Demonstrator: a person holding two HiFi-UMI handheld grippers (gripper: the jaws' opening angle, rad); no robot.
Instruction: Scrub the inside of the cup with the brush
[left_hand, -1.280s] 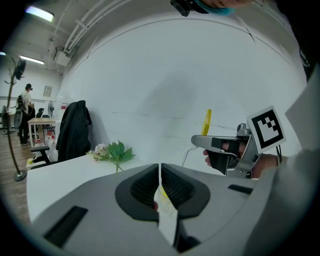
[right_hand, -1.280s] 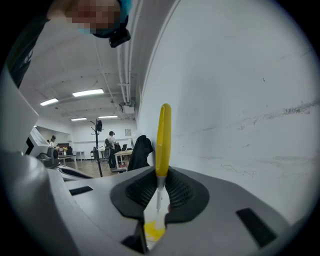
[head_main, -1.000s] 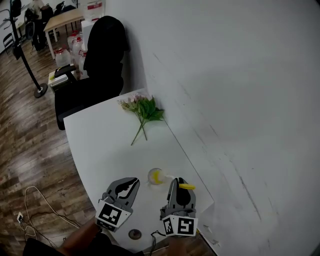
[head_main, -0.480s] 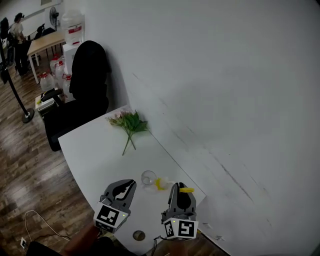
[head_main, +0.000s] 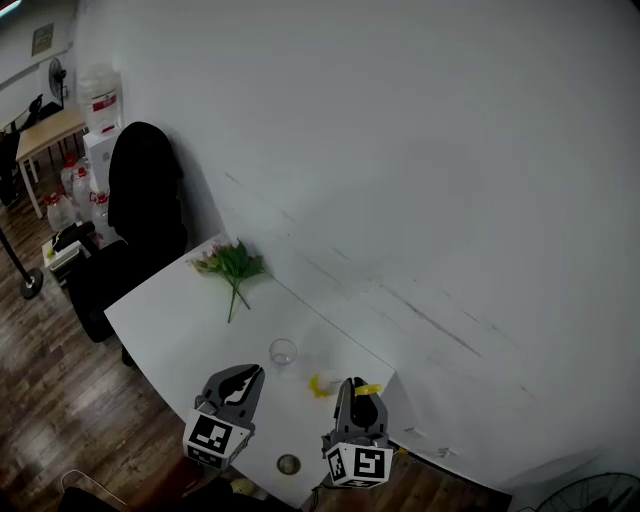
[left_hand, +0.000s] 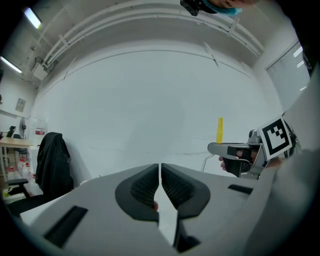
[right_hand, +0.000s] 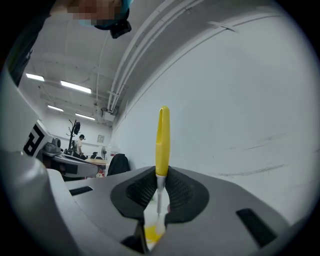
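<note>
Pinching the brush (right_hand: 162, 140) by its thin stem, my right claw (head_main: 357, 386) now holds the yellow head clear of the cup (head_main: 283, 352), where it sat a second ago. The cup stands alone toward the desk's (head_main: 180, 310) near end. My left claw (head_main: 249, 375) hovers near it, jaws pressed together on nothing.

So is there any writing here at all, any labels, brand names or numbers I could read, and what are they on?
No words or numbers can be read here.
Marker cubes on the left tool and right tool: black-and-white square patterns, not letters.
Red label on the water jug: too small to read.
Brush handle: plain yellow, no print.
</note>
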